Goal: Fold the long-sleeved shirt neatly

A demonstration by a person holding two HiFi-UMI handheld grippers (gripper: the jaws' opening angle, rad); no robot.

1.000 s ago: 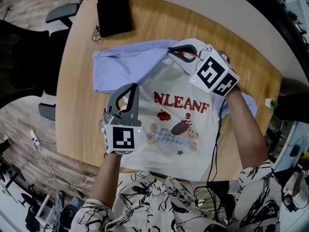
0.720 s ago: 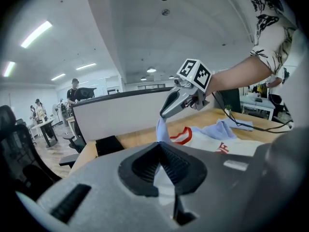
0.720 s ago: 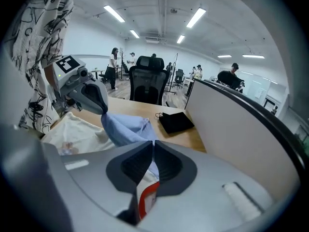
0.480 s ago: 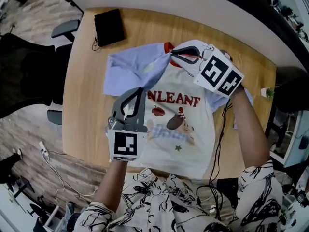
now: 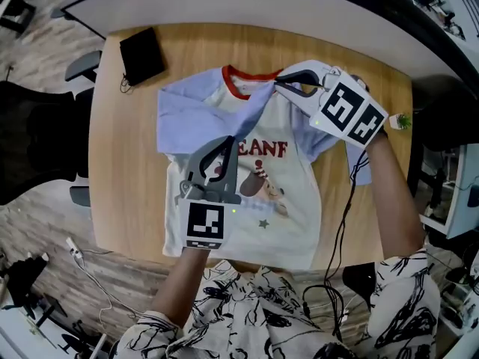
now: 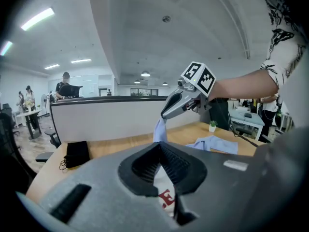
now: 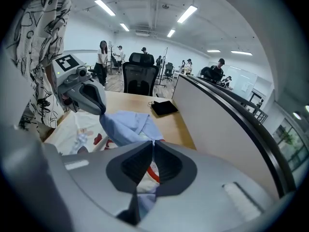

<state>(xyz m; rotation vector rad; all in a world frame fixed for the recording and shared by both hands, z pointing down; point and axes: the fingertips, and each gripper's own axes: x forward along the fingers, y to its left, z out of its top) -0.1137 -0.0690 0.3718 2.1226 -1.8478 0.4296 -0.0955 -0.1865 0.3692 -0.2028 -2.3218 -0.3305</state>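
Now your left gripper [image 5: 223, 144] and right gripper [image 5: 283, 82] each have jaws clamped on the light-blue sleeve [image 5: 194, 111] of the white long-sleeved shirt [image 5: 284, 223], raised above the wooden desk [image 5: 127, 170].

Bare wood lies open along the left side and far edge of the light wooden table [image 5: 123, 178]. A flat black rectangular pouch [image 5: 142, 55] occupies the far left corner. A white partition wall [image 5: 247, 6] closes the far side. The left gripper [image 5: 224, 142] and right gripper [image 5: 278, 82] clamp a raised light-blue sleeve [image 5: 251, 111], barring passage between them. A small green potted plant [image 5: 404, 120] stands at the right edge.
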